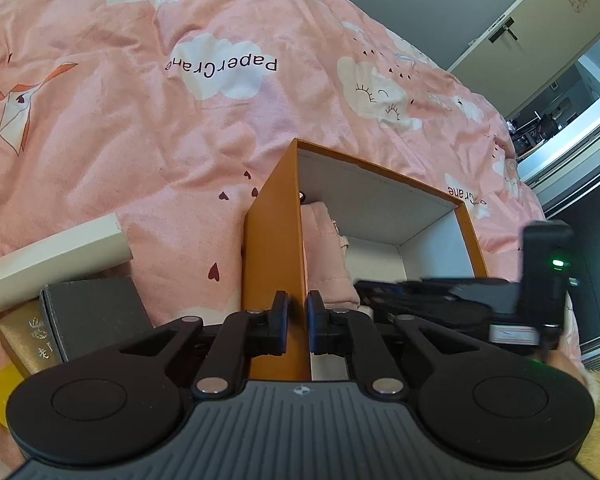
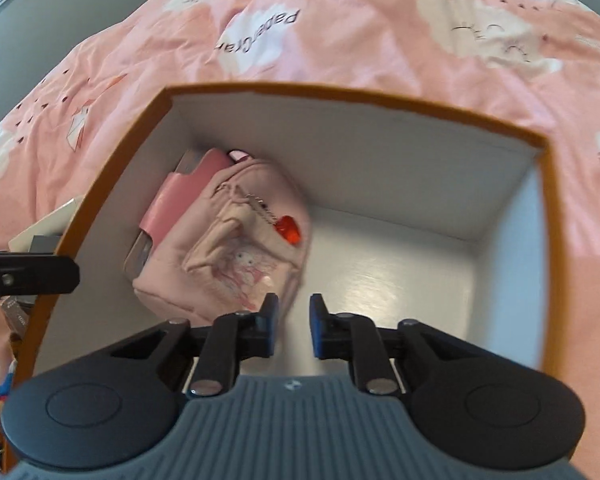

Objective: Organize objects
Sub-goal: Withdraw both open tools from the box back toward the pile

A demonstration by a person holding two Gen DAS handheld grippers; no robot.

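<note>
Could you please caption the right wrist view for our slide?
Right tool open above an orange box holding a pink pouch.

We are in a home bedroom: a pink quilt (image 1: 139, 100) covers the bed, wardrobe (image 1: 540, 28) beyond.

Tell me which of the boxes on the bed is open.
The orange box with white inside, gripped at its wall by the left gripper. The cream box, grey box and gold box beside it are closed.

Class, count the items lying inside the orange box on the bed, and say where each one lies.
1. A pink pouch lies against the left wall of the orange box; the rest of the white floor shows bare. The right gripper hides the near edge.
</note>
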